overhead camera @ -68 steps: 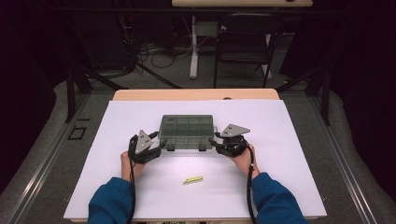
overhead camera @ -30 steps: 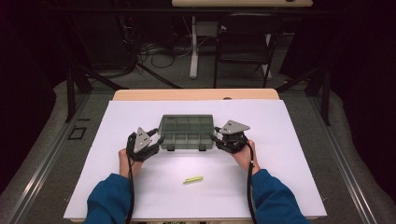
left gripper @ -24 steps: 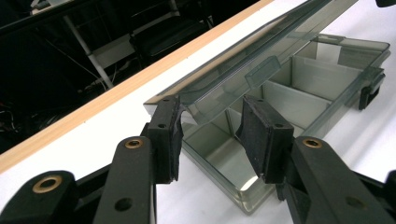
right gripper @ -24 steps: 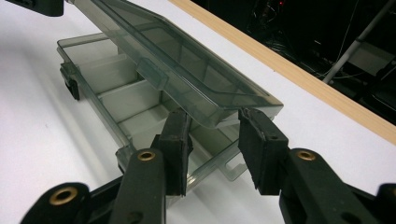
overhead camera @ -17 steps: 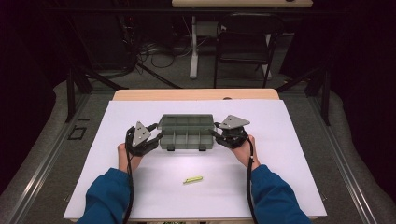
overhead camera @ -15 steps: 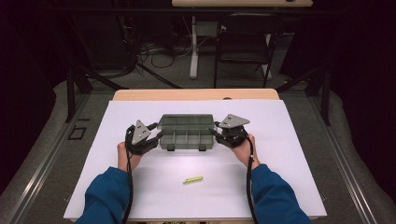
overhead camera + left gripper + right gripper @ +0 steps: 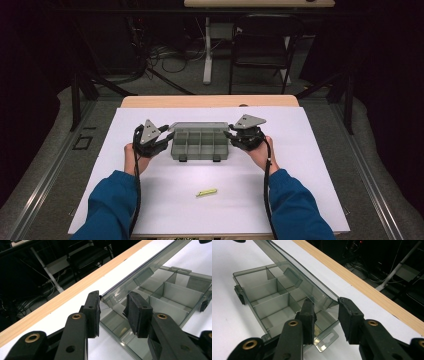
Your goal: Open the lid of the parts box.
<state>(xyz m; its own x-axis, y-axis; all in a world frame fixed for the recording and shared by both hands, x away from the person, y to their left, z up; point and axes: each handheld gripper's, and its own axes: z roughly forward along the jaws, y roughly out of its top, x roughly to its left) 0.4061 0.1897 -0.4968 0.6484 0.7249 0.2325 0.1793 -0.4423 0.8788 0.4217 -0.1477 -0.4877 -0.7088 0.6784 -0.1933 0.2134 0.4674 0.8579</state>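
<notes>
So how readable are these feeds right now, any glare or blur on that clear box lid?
High view: evenly lit white table, dark room behind, box small but sharp. Left gripper view: the lid mirrors the dividers, so its surface is hard to read; the near claw looks soft. Right gripper view: lid see-through with mild reflections, tray dividers crisp.

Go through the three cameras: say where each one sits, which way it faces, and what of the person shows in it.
High view: above the person's side, facing forward and down on the table; forearms, hands, left gripper, right gripper.
Left gripper view: on the left gripper, along its jaws toward the lid of the organizer box.
Right gripper view: on the right gripper, its jaws astride that lid's corner.
Shared: all three show the box.
</notes>
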